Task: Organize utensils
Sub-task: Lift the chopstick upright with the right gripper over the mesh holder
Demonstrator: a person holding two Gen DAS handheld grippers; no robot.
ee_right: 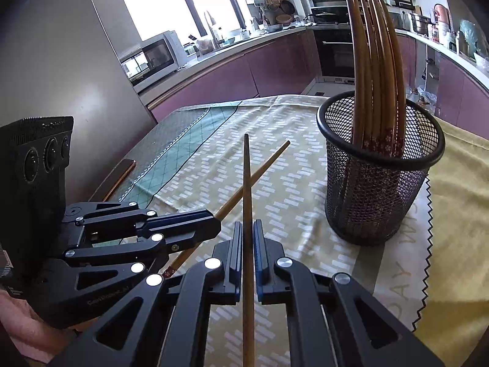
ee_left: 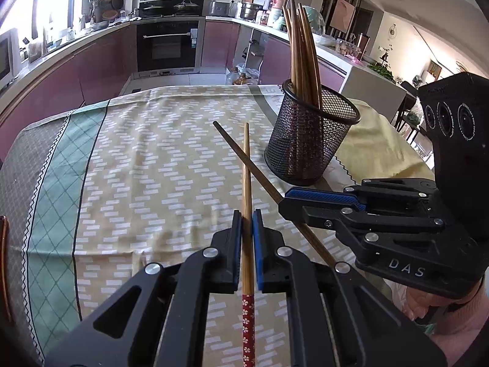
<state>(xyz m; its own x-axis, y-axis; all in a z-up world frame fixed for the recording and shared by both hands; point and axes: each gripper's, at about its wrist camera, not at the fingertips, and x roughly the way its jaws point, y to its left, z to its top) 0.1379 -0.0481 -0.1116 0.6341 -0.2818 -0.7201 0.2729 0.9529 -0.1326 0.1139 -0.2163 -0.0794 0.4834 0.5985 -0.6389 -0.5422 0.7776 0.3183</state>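
Note:
My left gripper (ee_left: pixel 247 214) is shut on a light wooden chopstick (ee_left: pixel 246 171) with a red flowered end, which points forward over the table. My right gripper (ee_right: pixel 248 224) is shut on a second chopstick (ee_right: pixel 246 168). The two sticks cross in mid-air in front of both grippers. In the left wrist view the right gripper (ee_left: pixel 284 198) comes in from the right with its darker-looking chopstick (ee_left: pixel 235 146). In the right wrist view the left gripper (ee_right: pixel 217 221) sits at the left. A black mesh holder (ee_left: pixel 311 140) (ee_right: pixel 379 189) stands upright to the right, holding several chopsticks (ee_left: pixel 301 46) (ee_right: pixel 376 61).
A patterned tablecloth (ee_left: pixel 137 153) covers the table, with a yellow cloth (ee_right: pixel 458 183) under and beyond the holder. A flat phone-like object (ee_right: pixel 119 177) lies near the table's left edge. Kitchen counters and an oven (ee_left: pixel 166 46) lie beyond the far edge.

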